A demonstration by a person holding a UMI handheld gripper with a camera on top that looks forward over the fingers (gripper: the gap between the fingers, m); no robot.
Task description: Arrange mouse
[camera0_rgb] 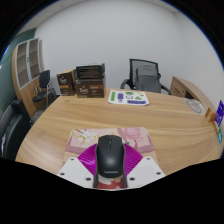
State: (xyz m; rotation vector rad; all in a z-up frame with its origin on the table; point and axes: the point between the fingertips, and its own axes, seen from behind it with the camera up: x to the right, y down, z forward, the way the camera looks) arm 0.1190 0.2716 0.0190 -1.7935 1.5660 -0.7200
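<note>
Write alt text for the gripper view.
A black mouse sits between the gripper fingers, which appear to press its sides, above a wooden table. Beyond it lie a pink item and a paper sheet, with office chairs behind.

There is just one camera, and it rides on the tongs [109, 172], looking forward along their two fingers, which show at the bottom with a black mouse [109, 157] sitting very close between them. It sits low and near the wooden surface [170, 130] and looks a little down and across it, so the wood stretches away to the far side. The view is very wide and bends at the sides, and it reaches as far as the office chair [146, 74] and the white wall [110, 35] at the back of the room.
</note>
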